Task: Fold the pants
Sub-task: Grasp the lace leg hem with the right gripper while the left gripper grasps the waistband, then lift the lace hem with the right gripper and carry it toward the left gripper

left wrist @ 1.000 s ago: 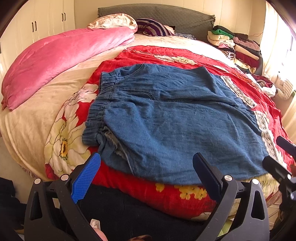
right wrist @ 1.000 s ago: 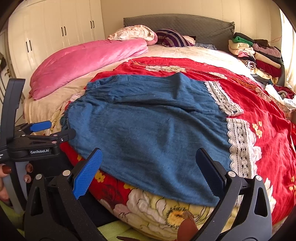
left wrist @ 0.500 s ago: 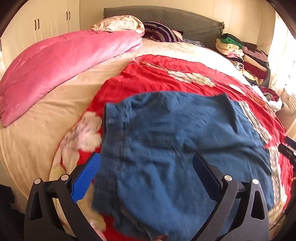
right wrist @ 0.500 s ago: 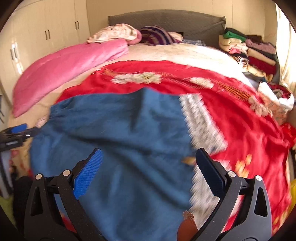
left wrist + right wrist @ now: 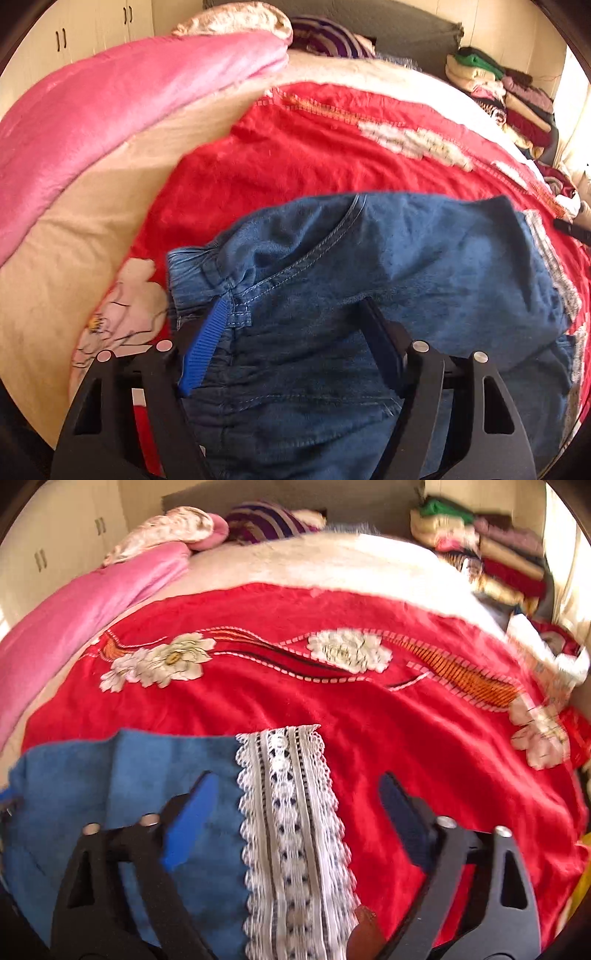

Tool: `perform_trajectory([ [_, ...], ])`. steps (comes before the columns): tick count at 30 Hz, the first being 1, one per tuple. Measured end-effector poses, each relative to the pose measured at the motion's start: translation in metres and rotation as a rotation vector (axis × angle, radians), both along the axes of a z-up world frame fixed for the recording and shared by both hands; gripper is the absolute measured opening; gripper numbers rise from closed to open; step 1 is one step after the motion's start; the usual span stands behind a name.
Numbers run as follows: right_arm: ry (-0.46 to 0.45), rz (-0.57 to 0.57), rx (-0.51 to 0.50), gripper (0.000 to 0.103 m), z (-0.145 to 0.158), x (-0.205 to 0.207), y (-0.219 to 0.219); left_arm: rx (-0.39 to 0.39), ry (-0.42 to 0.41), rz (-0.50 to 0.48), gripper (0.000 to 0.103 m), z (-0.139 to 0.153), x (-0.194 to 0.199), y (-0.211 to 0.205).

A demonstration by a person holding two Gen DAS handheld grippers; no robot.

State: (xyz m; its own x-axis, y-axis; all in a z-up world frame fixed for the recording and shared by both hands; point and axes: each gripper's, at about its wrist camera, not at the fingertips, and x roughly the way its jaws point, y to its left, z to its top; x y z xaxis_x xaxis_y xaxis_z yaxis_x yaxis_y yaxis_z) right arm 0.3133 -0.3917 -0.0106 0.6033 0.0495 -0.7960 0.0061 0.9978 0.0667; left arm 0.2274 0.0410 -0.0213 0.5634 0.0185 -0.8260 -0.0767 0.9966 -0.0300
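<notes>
**Left wrist view: both tongs closing on the ends of the pants**

Left wrist view puts our left tongs (image 5: 295,332) right over the waist end of the blue denim pants (image 5: 388,266), which lie flat on the red floral blanket (image 5: 314,147) covering the bed (image 5: 92,229). The elastic waistband (image 5: 188,269) sits just ahead of the blue pad (image 5: 201,350), and denim fills the gap between the two pads. The jaws are closing, but we see no pinch yet, so we count these tongs as released.

Our right tongs (image 5: 295,812) stand over the hem end. The white lace trim (image 5: 291,805) runs straight up between the fingers, blue cloth under the blue pad, bare red blanket under the dark one. These jaws are closing too, with lace between them and nothing gripped so far.

To do this step well, we judge that each grip should catch every layer of cloth at the edge while leaving the blanket below alone. The right tongs look set slightly wide of the hem, so nudging them toward the blue side should help. Lifting both ends evenly should keep the fold square.

Both tongs point steeply down at the bed, fingers reaching away from us.
</notes>
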Motion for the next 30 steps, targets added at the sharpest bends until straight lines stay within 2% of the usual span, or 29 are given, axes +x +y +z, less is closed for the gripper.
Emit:
perform_trajectory([
  [3, 0.026, 0.014, 0.002, 0.067, -0.011, 0.019, -0.001, 0.020, 0.016, -0.008, 0.072, -0.011, 0.003, -0.002],
  [5, 0.048, 0.018, -0.015, 0.065, -0.019, 0.028, 0.000, 0.028, 0.011, -0.011, 0.072, -0.012, 0.004, -0.003],
  [6, 0.067, 0.017, -0.026, 0.059, -0.024, 0.033, 0.001, 0.029, 0.010, -0.012, 0.072, -0.012, 0.004, -0.003],
  [7, 0.087, 0.021, -0.028, 0.045, -0.030, 0.037, 0.002, 0.029, 0.010, -0.012, 0.072, -0.012, 0.004, -0.003],
  [8, 0.117, 0.051, -0.004, 0.037, -0.038, 0.039, 0.005, 0.029, 0.010, -0.011, 0.072, -0.012, 0.003, -0.003],
  [9, 0.120, 0.075, 0.016, 0.031, -0.042, 0.038, 0.008, 0.030, 0.008, -0.011, 0.072, -0.012, 0.003, -0.003],
  [10, 0.112, 0.082, 0.011, 0.015, -0.042, 0.037, 0.010, 0.030, 0.010, -0.012, 0.072, -0.012, 0.004, -0.003],
  [11, 0.104, 0.099, 0.036, 0.006, -0.040, 0.035, 0.010, 0.032, 0.008, -0.013, 0.072, -0.012, 0.004, -0.003],
  [13, 0.073, 0.094, 0.062, 0.006, -0.033, 0.029, 0.006, 0.027, 0.006, -0.012, 0.072, -0.012, 0.005, -0.001],
  [15, 0.019, 0.051, -0.002, 0.006, -0.022, 0.022, -0.001, 0.026, 0.004, -0.012, 0.072, -0.012, 0.005, -0.001],
  [17, 0.009, 0.024, -0.018, 0.011, -0.022, 0.020, -0.008, 0.031, 0.003, -0.013, 0.073, -0.013, 0.003, -0.002],
  [19, 0.050, 0.019, -0.136, 0.029, -0.034, 0.023, 0.001, 0.034, 0.002, -0.011, 0.074, -0.014, 0.004, -0.003],
  [20, 0.059, 0.020, -0.178, 0.033, -0.037, 0.025, 0.004, 0.032, 0.000, -0.011, 0.074, -0.015, 0.002, -0.003],
  [22, 0.054, 0.012, -0.196, 0.042, -0.035, 0.024, 0.005, 0.026, -0.002, -0.014, 0.074, -0.014, 0.002, -0.001],
  [26, -0.097, -0.022, -0.205, 0.056, 0.006, 0.002, 0.006, -0.040, -0.009, -0.030, 0.074, -0.003, -0.004, 0.009],
  [28, -0.165, 0.022, -0.199, 0.069, 0.027, -0.011, 0.018, -0.090, -0.054, -0.025, 0.076, 0.012, -0.011, 0.020],
  [30, -0.201, 0.134, -0.186, 0.072, 0.044, -0.021, 0.044, -0.081, -0.105, -0.004, 0.081, 0.027, -0.015, 0.033],
])
